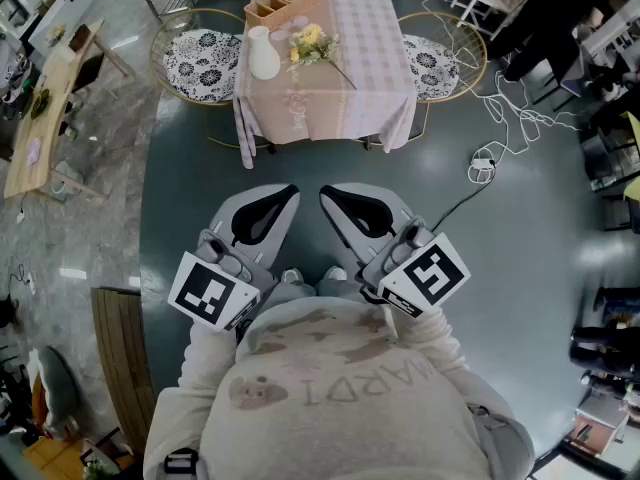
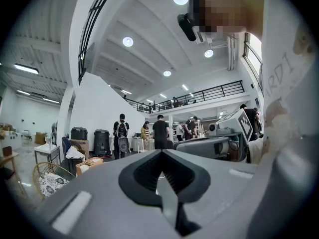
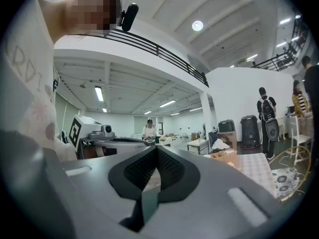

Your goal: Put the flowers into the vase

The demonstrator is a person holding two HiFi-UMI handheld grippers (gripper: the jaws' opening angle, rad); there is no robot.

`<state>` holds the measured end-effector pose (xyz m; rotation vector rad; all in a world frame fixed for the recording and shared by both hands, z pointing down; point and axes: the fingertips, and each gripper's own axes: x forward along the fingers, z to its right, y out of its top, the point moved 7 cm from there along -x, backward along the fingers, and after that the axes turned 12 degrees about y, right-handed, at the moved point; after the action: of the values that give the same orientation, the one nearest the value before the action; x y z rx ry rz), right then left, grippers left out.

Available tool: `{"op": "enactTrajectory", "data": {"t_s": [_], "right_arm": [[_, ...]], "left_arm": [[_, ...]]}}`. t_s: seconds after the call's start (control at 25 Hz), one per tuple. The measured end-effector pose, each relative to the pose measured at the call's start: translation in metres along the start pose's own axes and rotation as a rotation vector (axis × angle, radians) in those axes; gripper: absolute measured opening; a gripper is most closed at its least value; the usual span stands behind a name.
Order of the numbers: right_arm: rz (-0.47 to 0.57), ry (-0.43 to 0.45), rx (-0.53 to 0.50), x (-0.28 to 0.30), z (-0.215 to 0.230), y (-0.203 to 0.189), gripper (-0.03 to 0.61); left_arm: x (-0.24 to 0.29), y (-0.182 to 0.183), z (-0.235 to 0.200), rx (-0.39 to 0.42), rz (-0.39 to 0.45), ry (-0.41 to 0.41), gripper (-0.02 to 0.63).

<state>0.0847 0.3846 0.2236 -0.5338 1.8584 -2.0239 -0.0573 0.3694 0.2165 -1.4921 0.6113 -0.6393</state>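
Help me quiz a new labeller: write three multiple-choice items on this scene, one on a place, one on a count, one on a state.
1. Where do the yellow flowers lie relative to the white ceramic vase?
A inside it
B beside it, on the pink checked tablecloth
C beneath it

2. How many round wire chairs with patterned cushions flank the table?
A one
B two
C four

3. How do the jaws of the left gripper and right gripper stand?
A shut on nothing
B shut on flowers
C wide open

Answers:
1 B, the stems rest flat on the cloth.
2 B, one chair on each side.
3 A, each gripper view shows tips meeting, nothing between.
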Motion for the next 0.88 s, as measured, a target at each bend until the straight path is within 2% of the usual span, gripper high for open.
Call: {"op": "enactTrajectory", "data": {"t_s": [0.68,0.88], "right_arm": [[0.007,-0.011,0.003,0.033,-0.005,-0.002,0.028],[-0.034,-0.016,-0.052,0.046,-0.019,-0.003,0.028]], "left_arm": [[-0.011,-0.003,-0.030,0.010,0.008,-0.014,0.000],[-0.023,-0.008,-0.042,0.030,0.063,-0.043,0.000]]}}
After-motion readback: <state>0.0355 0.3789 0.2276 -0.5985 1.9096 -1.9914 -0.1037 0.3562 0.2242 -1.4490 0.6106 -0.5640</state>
